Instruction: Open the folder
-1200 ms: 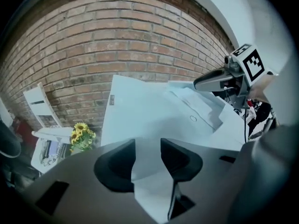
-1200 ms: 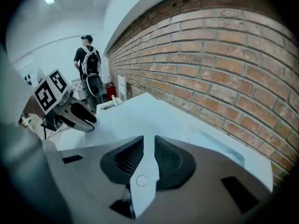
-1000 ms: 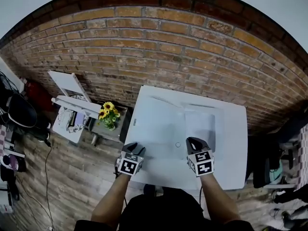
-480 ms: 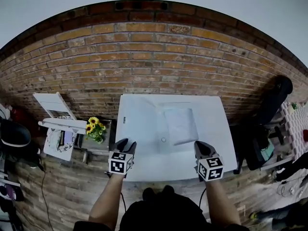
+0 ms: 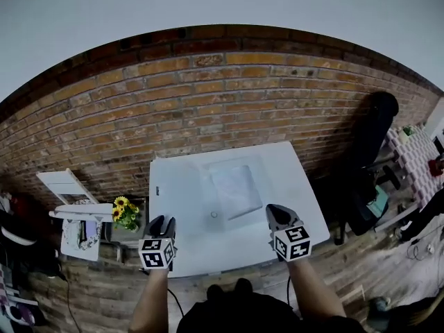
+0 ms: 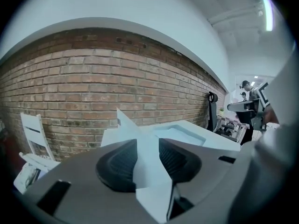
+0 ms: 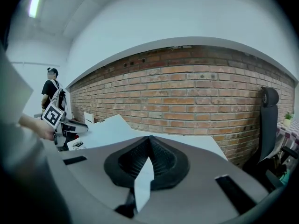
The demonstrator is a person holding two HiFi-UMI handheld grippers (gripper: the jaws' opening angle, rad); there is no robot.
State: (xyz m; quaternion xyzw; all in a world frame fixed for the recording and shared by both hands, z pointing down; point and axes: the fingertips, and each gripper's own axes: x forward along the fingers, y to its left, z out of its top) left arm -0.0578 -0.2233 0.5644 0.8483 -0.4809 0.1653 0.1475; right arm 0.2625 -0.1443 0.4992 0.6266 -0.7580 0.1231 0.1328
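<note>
The pale folder point(image 5: 234, 188) lies flat in the middle of the white table point(image 5: 179, 186), with a small ring point(image 5: 214, 214) at its near edge. In the left gripper view the folder point(image 6: 180, 133) shows as a light patch on the tabletop. My left gripper point(image 5: 164, 221) hangs at the table's near left edge, apart from the folder. Its jaws are closing with a gap still between the pads point(image 6: 120, 164) and nothing in it. Over the near right edge my right gripper point(image 5: 276, 211) is shut and empty, its pads point(image 7: 159, 158) meeting at the tip.
A brick wall point(image 5: 208, 96) runs behind the table. Sunflowers point(image 5: 125, 214) and a white chair point(image 5: 68, 184) stand to the left on the wooden floor. A black office chair point(image 5: 371, 141) stands to the right. A person point(image 7: 50, 91) is far off in the right gripper view.
Both grippers have drawn back from over the table to its near edge and lifted. The right one has moved right, away from the folder. The table now looks smaller and farther off.
</note>
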